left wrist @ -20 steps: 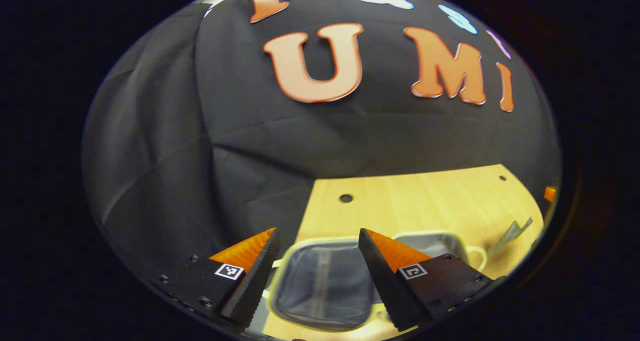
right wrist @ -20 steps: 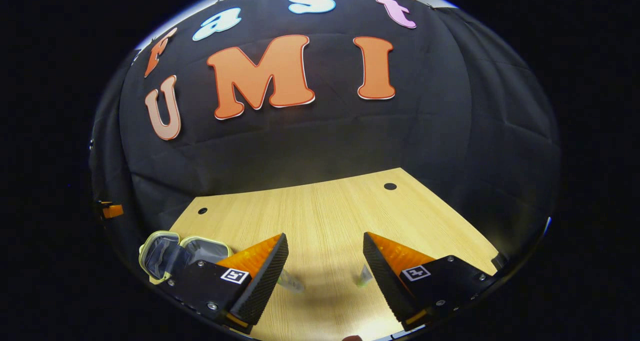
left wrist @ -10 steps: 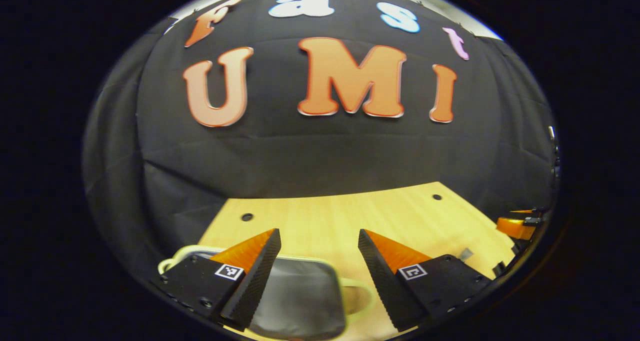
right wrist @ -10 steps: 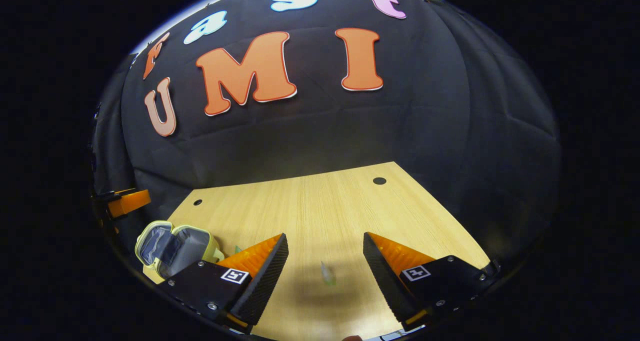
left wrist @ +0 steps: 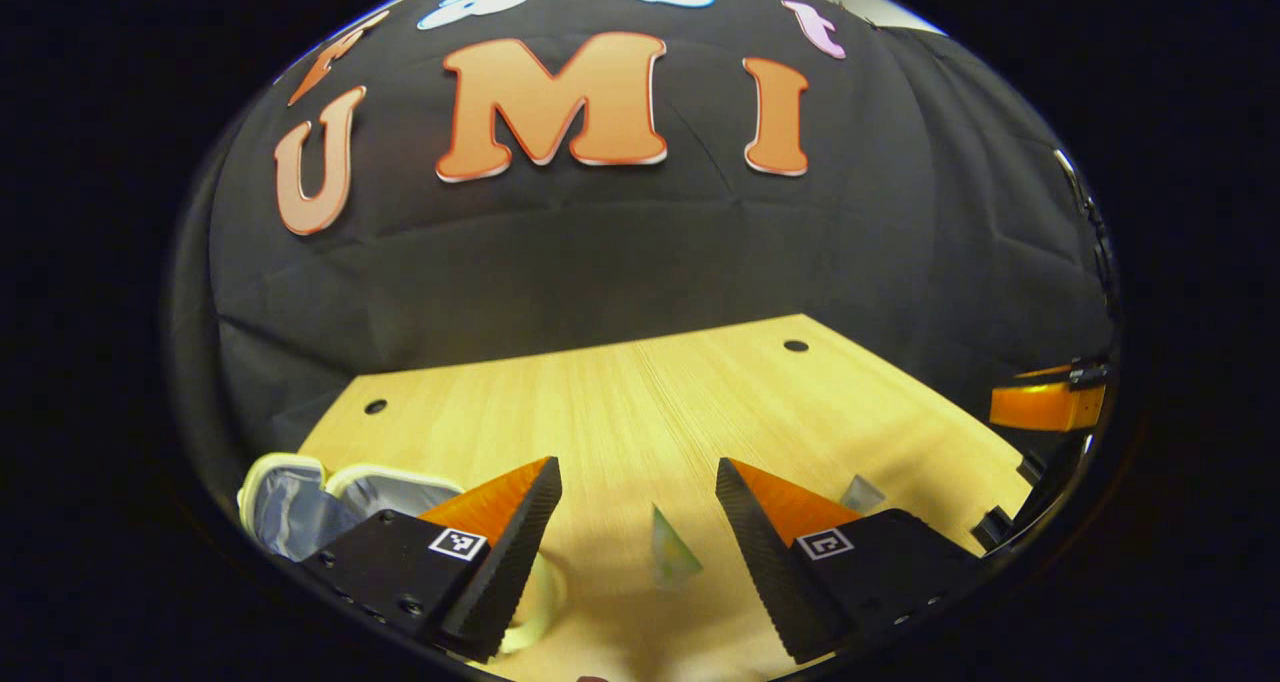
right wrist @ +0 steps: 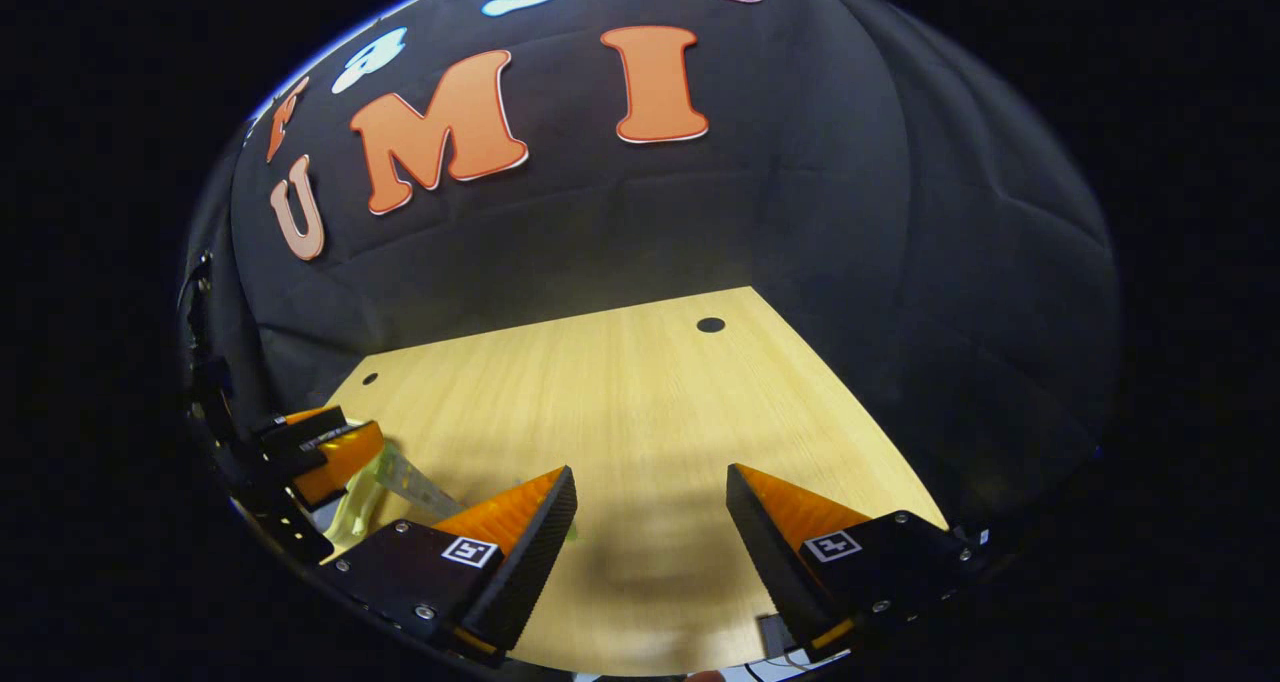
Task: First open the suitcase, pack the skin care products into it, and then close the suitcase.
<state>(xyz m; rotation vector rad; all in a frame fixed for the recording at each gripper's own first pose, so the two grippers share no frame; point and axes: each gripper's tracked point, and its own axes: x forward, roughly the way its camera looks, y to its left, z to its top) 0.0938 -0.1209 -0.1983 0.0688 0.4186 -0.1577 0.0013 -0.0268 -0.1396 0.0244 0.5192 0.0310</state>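
The small suitcase [left wrist: 285, 502] lies open on the wooden table [left wrist: 640, 402] at the lower left of the left gripper view, showing a pale yellow rim and grey lining. My left gripper [left wrist: 638, 467] is open above the table, and a translucent greenish skin care tube [left wrist: 670, 560] lies on the wood between its fingers. A second tube [left wrist: 862, 492] lies further right, behind the right finger. In the right gripper view my right gripper [right wrist: 651, 472] is open over bare wood. The left gripper [right wrist: 325, 452] sits at the far left there, above the suitcase rim [right wrist: 362, 502].
The right gripper [left wrist: 1045, 404] hangs at the right edge of the left gripper view. Black cloth walls close the table's far side and both flanks. Small round holes [right wrist: 711, 324] mark the far corners of the table.
The left gripper has swung right, from over the open suitcase to over the tubes. The right gripper has also turned right, so the tube between its fingers has left its view.
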